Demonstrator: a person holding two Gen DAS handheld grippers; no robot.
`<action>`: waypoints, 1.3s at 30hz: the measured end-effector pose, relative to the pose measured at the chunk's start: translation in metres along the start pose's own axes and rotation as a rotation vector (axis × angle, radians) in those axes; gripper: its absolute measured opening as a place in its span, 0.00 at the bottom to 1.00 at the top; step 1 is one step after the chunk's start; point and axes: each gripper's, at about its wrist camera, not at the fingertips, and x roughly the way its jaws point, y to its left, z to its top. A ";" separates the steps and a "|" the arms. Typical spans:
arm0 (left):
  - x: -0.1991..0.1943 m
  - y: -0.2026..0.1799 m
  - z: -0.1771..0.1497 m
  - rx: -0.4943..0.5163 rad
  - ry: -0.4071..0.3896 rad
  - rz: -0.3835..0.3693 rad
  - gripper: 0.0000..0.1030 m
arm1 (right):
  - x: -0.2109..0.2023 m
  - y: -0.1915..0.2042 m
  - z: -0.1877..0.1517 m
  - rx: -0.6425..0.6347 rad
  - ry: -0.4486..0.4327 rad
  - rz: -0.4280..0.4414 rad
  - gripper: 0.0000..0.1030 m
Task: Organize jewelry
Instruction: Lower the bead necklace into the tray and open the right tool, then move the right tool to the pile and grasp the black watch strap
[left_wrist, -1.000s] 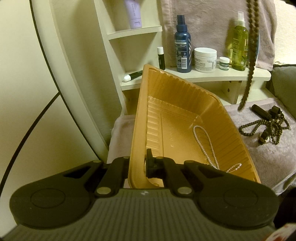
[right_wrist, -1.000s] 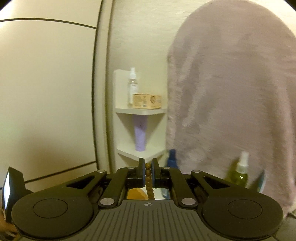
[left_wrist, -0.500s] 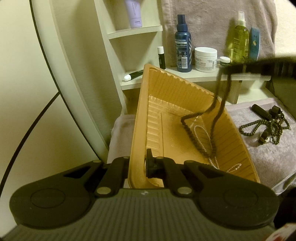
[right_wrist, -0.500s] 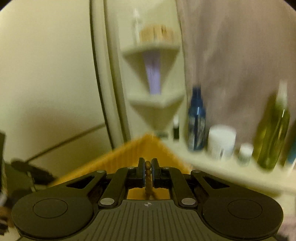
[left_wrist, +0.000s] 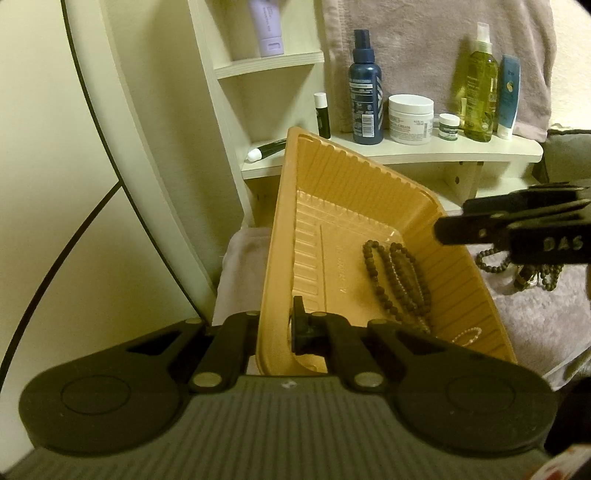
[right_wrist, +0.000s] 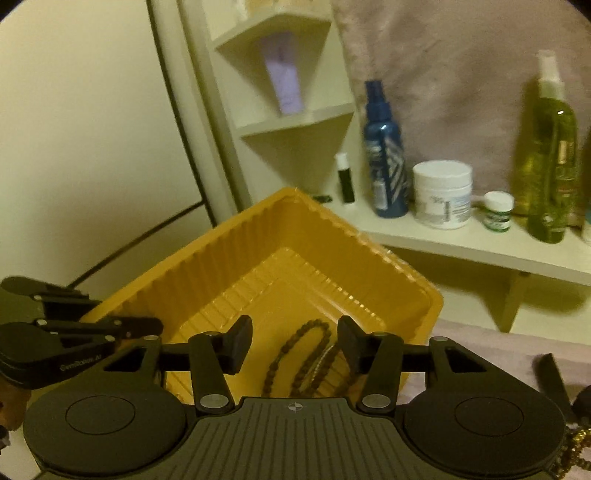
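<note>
Two dark bead loops (left_wrist: 397, 280) lie in tray (left_wrist: 354, 192); left gripper (left_wrist: 275, 328) pinches rim, right gripper (right_wrist: 294, 345) opening, seemingly empty.

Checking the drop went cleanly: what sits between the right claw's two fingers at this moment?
Nothing is gripped; in the right wrist view the right claw is opening, and the brown bead necklace lies below in the orange tray.

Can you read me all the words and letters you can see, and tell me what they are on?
"DAS" on the side of the right gripper, in the left wrist view.
"CREAM" on the white jar; its smaller print is too small to read.
White lettering on the left gripper: too blurred to read.
Labels on the blue spray bottle, green bottle and small green-labelled jar: too small to read.
</note>
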 end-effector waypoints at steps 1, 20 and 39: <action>0.000 0.000 0.000 -0.003 0.000 0.001 0.03 | -0.005 -0.001 -0.001 0.002 -0.010 -0.015 0.50; -0.003 -0.005 0.002 -0.024 0.011 0.014 0.03 | -0.100 -0.052 -0.084 0.160 -0.064 -0.372 0.50; -0.004 -0.008 0.001 -0.011 0.015 0.021 0.03 | -0.043 -0.044 -0.092 0.149 0.011 -0.270 0.50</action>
